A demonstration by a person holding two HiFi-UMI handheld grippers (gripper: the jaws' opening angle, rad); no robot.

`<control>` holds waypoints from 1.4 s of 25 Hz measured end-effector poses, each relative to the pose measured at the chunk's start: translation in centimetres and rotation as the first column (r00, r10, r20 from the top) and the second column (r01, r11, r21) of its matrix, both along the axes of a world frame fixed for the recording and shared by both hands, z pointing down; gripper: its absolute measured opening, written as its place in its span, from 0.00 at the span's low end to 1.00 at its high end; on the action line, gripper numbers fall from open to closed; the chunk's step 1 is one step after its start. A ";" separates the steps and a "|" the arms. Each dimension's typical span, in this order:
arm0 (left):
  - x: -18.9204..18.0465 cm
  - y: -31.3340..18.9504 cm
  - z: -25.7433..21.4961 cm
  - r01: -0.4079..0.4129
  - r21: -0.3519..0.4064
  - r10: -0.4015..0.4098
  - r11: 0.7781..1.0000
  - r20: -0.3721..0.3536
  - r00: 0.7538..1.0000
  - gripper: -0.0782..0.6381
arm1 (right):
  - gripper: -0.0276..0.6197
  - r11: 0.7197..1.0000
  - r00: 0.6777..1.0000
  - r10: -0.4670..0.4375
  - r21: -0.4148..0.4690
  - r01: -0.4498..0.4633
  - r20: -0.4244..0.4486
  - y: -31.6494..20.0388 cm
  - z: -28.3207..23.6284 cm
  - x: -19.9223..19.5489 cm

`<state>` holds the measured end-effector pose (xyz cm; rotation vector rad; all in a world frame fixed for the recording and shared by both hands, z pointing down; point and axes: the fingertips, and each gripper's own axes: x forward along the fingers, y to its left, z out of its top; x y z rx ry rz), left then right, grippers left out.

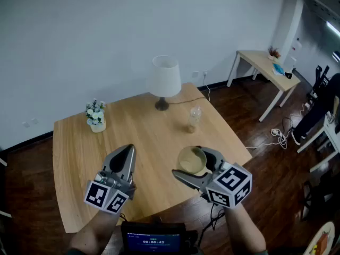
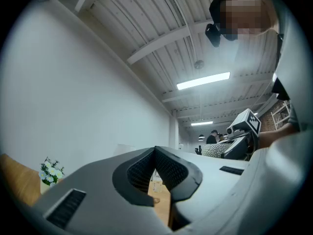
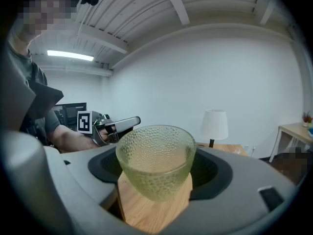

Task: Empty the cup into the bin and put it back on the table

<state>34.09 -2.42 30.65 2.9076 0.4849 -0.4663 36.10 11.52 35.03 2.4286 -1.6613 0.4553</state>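
**Right gripper** [image 1: 191,164]: the jaws are apart and clamped on either side of a dimpled, yellowish glass cup [image 1: 192,158]. In the right gripper view the cup [image 3: 155,158] stands upright between the two dark pads [image 3: 105,166], with its rim level. Whether it contains anything cannot be determined.

**Left gripper** [image 1: 126,154]: the jaws are closed. In the left gripper view the ribbed pads [image 2: 142,168] meet at the tips with nothing between them. A narrow gap lower down shows only wood. This gripper is held to the left of the right gripper and well apart from it, tips pointing away from the person.

**Position of the cup:** it is held in the air over the near right part of the wooden table [image 1: 154,137], close to the table's front edge, and is not resting on the surface.

**On the table:**
- A lamp [image 1: 164,82] with a white shade stands at the far side.
- A small pot of white flowers [image 1: 96,116] stands at the far left.
- A small clear glass [image 1: 194,118] stands between the lamp and the held cup.

**Surroundings:**
- The floor is dark wood.
- A second, narrower table [image 1: 264,64] stands against the wall at the right.
- White cables [image 1: 280,137] lie on the floor near it.
- A small screen [image 1: 154,241] shows at the bottom edge, just below the person's forearms.
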 end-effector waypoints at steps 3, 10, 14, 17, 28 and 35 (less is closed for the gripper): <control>1.4 -1.3 0.6 0.016 -0.018 -0.015 1.000 0.011 1.000 0.09 | 0.66 1.000 1.000 -0.015 -0.012 0.015 0.013 -1.3 0.6 1.7; 3.7 -2.6 2.6 0.051 -0.032 -0.049 0.998 0.066 0.997 0.09 | 0.66 0.999 0.998 -0.040 -0.019 0.041 0.049 -3.2 2.3 4.9; 5.0 -2.6 3.9 0.083 -0.017 -0.081 0.996 0.098 0.992 0.09 | 0.66 0.998 0.996 -0.063 -0.010 0.064 0.063 -4.0 3.3 7.0; 6.2 -2.4 4.8 0.112 -0.005 -0.111 0.994 0.129 0.985 0.10 | 0.66 0.996 0.992 -0.091 -0.006 0.092 0.084 -4.3 4.5 8.5; 9.5 -2.5 9.9 0.239 0.030 -0.238 0.971 0.257 0.937 0.09 | 0.66 0.987 0.987 -0.151 -0.054 0.154 0.055 -6.2 10.0 13.5; 11.3 -2.8 14.4 0.294 0.047 -0.293 0.955 0.335 0.895 0.09 | 0.66 0.980 0.982 -0.175 -0.088 0.181 0.068 -7.5 14.4 16.1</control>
